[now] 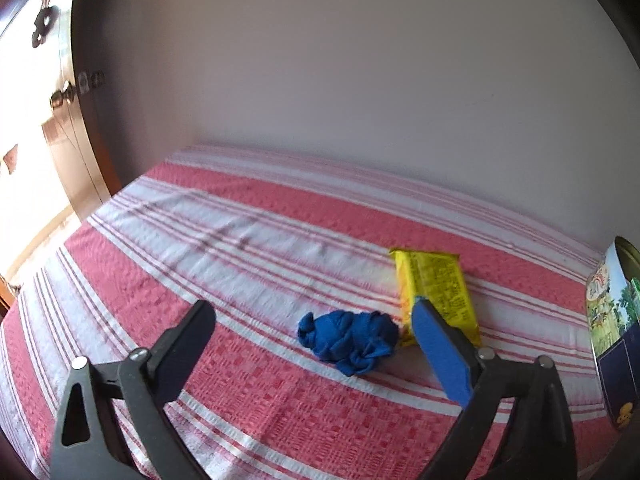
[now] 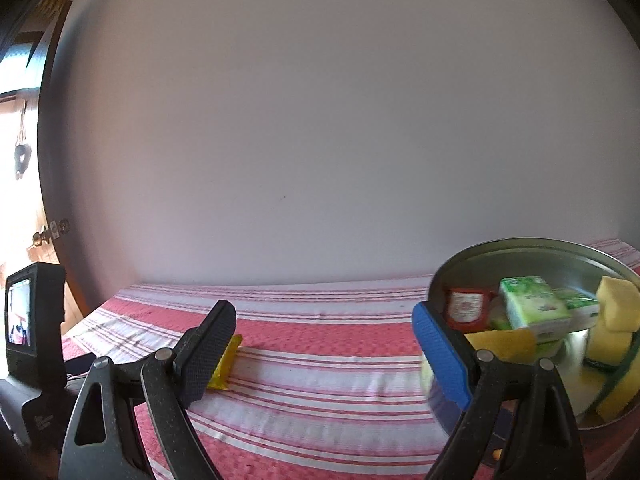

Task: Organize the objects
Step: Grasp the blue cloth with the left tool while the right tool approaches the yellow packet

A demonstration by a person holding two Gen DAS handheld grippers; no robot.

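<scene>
A crumpled blue cloth [image 1: 350, 338] lies on the red and white striped tablecloth [image 1: 248, 248], just ahead of my left gripper [image 1: 312, 312]. A yellow snack packet [image 1: 438, 294] lies right behind the cloth, partly covered by the blue-padded finger. The left gripper is open, nothing between its fingers. In the right wrist view my right gripper [image 2: 324, 320] is open and empty above the tablecloth [image 2: 320, 364]. The yellow packet [image 2: 226, 364] peeks out behind its black finger. A round metal tin [image 2: 532, 252] sits at the right, behind the blue finger.
The tin holds a green tissue pack [image 2: 532, 306], a red sachet [image 2: 466, 306] and yellow sponges [image 2: 614, 314]. Its printed outer wall [image 1: 612, 320] shows at the right edge of the left view. A plain wall backs the table. A wooden door [image 1: 76, 152] stands at left.
</scene>
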